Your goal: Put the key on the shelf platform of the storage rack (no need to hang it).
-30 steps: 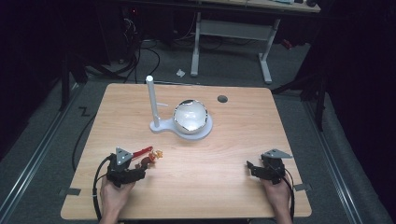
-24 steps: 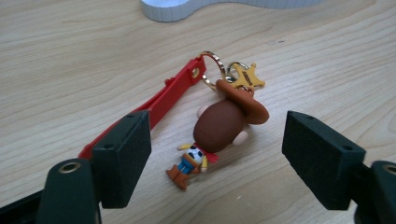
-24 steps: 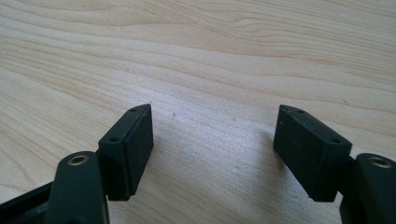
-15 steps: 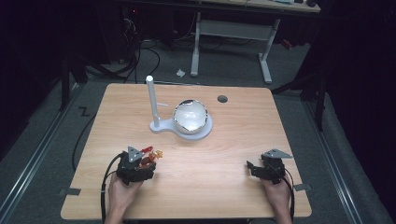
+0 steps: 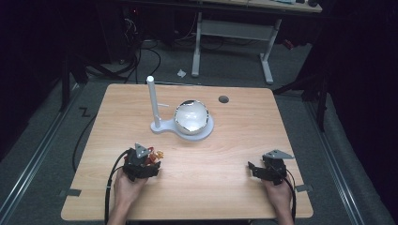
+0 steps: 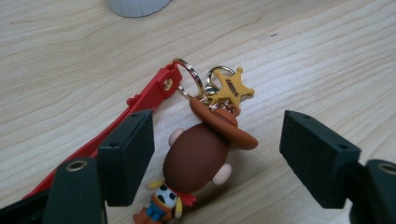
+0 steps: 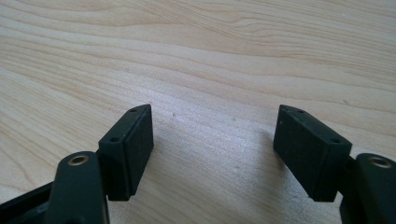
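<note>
My left tool (image 6: 212, 158) sits low over the cowboy keychain (image 6: 201, 154), which lies flat on the desk (image 5: 225, 183) near its front left side. The jaws have just been closing, with the toy's head between them, not yet touched. My right tool (image 7: 212, 151) rests wide, with just bare desk between its jaws.

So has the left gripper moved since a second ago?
Yes. The left gripper has slid right toward the white stand, over the keychain, jaws closing around it.
</note>
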